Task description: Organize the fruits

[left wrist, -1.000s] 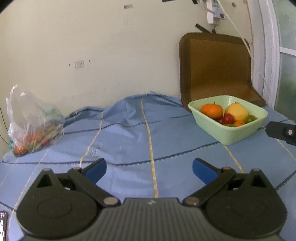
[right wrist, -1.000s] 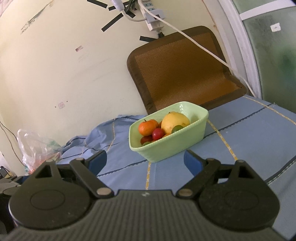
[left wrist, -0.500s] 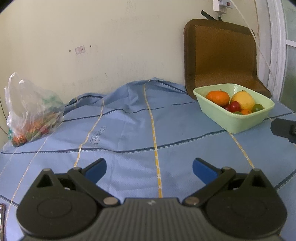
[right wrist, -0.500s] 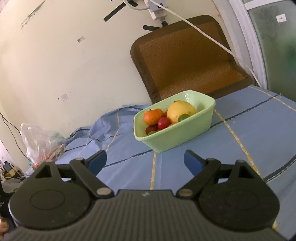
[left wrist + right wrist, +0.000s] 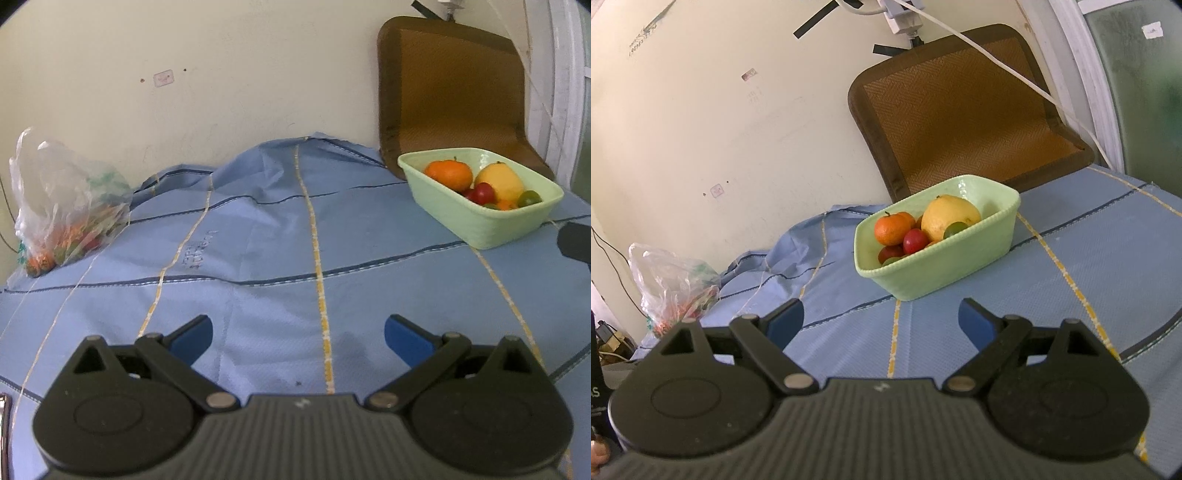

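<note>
A pale green dish [image 5: 480, 225] [image 5: 945, 269] stands on the blue cloth at the right. It holds an orange [image 5: 448, 173] [image 5: 892, 229], a yellow fruit [image 5: 498, 181] [image 5: 947, 221], red fruits [image 5: 914, 240] and a green one [image 5: 529, 198]. My left gripper [image 5: 298, 334] is open and empty, low over the cloth, left of the dish. My right gripper [image 5: 881, 319] is open and empty, just in front of the dish. Part of the right gripper shows at the right edge of the left wrist view [image 5: 576, 243].
A clear plastic bag [image 5: 66, 206] [image 5: 676, 288] with more fruit lies at the far left by the wall. A brown woven mat [image 5: 450, 96] [image 5: 964, 110] leans on the wall behind the dish. A white cable [image 5: 997, 62] crosses it. The blue cloth [image 5: 277, 240] is rumpled at the back.
Both grippers have tilted down and drawn a little nearer the cloth; the dish sits lower in both views. Both stay open and empty.
</note>
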`<act>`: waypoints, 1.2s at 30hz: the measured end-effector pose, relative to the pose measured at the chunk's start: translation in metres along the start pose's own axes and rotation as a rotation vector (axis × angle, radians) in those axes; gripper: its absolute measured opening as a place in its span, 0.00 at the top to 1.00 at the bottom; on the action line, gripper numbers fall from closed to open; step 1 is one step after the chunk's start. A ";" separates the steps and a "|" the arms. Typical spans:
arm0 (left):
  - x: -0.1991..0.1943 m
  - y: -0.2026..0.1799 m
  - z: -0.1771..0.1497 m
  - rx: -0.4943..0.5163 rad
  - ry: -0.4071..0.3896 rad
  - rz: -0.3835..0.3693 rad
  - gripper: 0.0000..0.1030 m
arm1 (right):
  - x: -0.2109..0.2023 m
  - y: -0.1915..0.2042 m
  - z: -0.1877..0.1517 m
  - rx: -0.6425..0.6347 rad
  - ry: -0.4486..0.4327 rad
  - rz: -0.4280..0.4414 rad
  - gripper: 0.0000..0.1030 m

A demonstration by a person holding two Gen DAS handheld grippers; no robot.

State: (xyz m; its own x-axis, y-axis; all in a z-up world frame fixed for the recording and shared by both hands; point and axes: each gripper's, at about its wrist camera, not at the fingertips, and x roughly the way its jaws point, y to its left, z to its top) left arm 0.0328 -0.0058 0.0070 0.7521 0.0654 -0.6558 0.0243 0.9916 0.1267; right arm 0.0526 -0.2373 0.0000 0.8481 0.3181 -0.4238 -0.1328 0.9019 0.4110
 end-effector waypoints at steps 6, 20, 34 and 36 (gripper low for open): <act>0.001 0.004 0.001 -0.012 -0.007 0.027 0.00 | 0.003 -0.002 0.000 0.005 0.005 -0.004 0.10; 0.008 0.009 0.001 -0.020 0.010 0.050 0.00 | 0.009 0.000 -0.002 0.004 0.018 -0.010 0.10; 0.015 0.010 -0.001 -0.019 0.035 0.060 0.00 | 0.014 -0.001 -0.003 0.014 0.030 -0.018 0.10; 0.015 0.011 -0.001 -0.021 0.036 0.058 0.00 | 0.015 0.000 -0.003 0.014 0.032 -0.020 0.10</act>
State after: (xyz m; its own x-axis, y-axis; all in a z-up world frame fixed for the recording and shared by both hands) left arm 0.0438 0.0059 -0.0028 0.7278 0.1268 -0.6740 -0.0329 0.9881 0.1503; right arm 0.0634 -0.2316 -0.0091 0.8335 0.3093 -0.4578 -0.1084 0.9041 0.4135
